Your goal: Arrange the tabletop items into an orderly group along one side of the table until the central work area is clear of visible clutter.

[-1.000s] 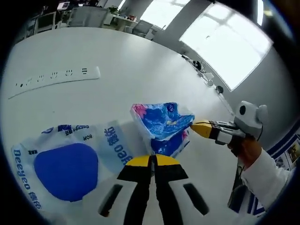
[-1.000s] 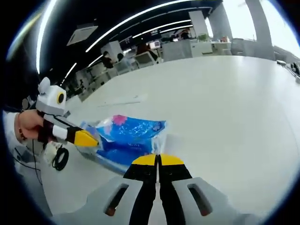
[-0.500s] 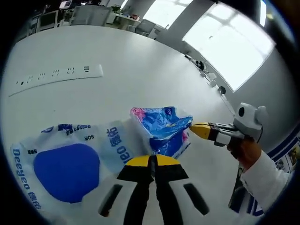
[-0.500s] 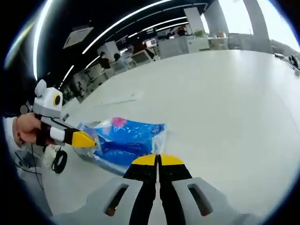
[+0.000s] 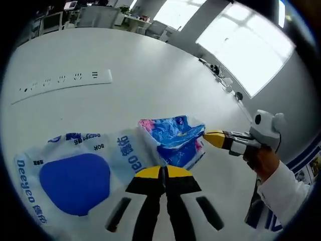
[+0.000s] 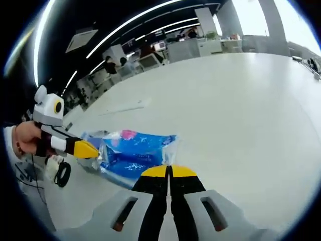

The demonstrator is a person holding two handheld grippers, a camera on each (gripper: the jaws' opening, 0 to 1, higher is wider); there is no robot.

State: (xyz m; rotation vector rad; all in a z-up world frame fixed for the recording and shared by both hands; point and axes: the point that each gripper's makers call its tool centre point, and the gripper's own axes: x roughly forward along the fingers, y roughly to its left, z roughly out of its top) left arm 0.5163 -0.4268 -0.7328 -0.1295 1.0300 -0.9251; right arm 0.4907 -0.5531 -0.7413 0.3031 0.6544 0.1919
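— Two grippers, one packet: why both on it?
— The left gripper (image 5: 163, 171) has its jaws pressed together on the near edge of the blue packet (image 5: 173, 140); the right gripper (image 5: 213, 137) pinches the far end, likely to lift it flat.
— And the big white bag (image 5: 75, 175)?
— Just left of the left jaws, touching the packet.
— The table (image 5: 140, 75) beyond?
— A power strip (image 5: 60, 84) lies well ahead.
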